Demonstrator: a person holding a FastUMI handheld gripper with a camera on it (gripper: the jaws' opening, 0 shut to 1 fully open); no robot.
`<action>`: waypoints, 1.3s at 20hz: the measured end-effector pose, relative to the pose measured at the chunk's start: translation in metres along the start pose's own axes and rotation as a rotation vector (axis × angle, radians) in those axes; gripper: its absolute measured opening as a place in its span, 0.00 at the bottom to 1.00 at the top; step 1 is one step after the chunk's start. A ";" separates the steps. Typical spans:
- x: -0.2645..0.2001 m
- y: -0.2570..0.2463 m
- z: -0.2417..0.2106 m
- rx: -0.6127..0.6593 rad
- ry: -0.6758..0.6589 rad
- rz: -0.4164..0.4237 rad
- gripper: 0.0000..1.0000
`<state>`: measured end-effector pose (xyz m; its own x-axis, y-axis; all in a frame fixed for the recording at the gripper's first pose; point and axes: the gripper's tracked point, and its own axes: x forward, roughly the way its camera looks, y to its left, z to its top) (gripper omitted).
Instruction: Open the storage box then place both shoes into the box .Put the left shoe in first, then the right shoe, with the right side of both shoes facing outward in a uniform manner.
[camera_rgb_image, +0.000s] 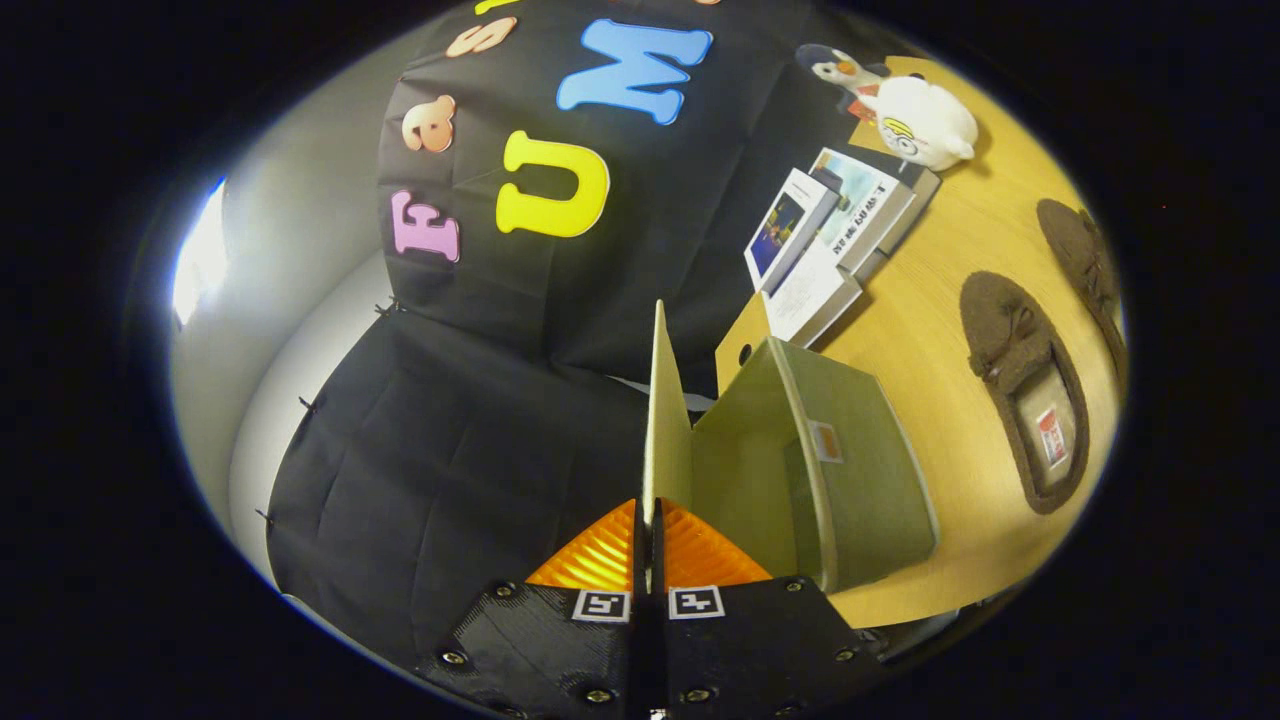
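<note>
Between my two orange ribbed fingers (598, 556) I have the thin cream-coloured lid flap (661, 400) of the olive-green cardboard storage box (860, 470); my gripper (648, 545) has its tongs drawn narrow, both pads pressed on the flap's lower edge. I am rolled hard over, so the light wooden tabletop (960, 330) stands like a wall at my 3 o'clock and the booth cloth runs from 12 round to 9.

Count: one box, two shoes, three books, two toy figures.

The flap runs edge-on straight ahead of the fingers toward 12 o'clock, lifted clear of the box body. That box sits just beside the fingers at about 2 o'clock, its opening turned toward the flap, its long axis running out along the table away from me.

Two brown suede moccasin slippers (1020, 390) lie on the wood beyond the box at 3 o'clock, apart from it and from each other, soles down. Their long axes lie roughly parallel; the nearer shows its pale insole. The far brown slipper (1085, 260) is partly cut off.

Three stacked books (835, 235) lie at 1 o'clock, a white plush toy (925, 120) and a small duck figure (835, 68) past them.
</note>
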<state>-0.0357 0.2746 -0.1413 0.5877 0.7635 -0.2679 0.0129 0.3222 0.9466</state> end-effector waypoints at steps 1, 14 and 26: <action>0.004 0.007 0.000 -0.027 0.002 -0.007 0.00; 0.070 0.089 -0.040 -0.316 0.029 -0.039 0.00; 0.138 0.123 -0.113 -0.486 0.119 -0.037 0.02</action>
<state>-0.0443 0.4825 -0.0817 0.4970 0.7961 -0.3452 -0.3633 0.5522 0.7504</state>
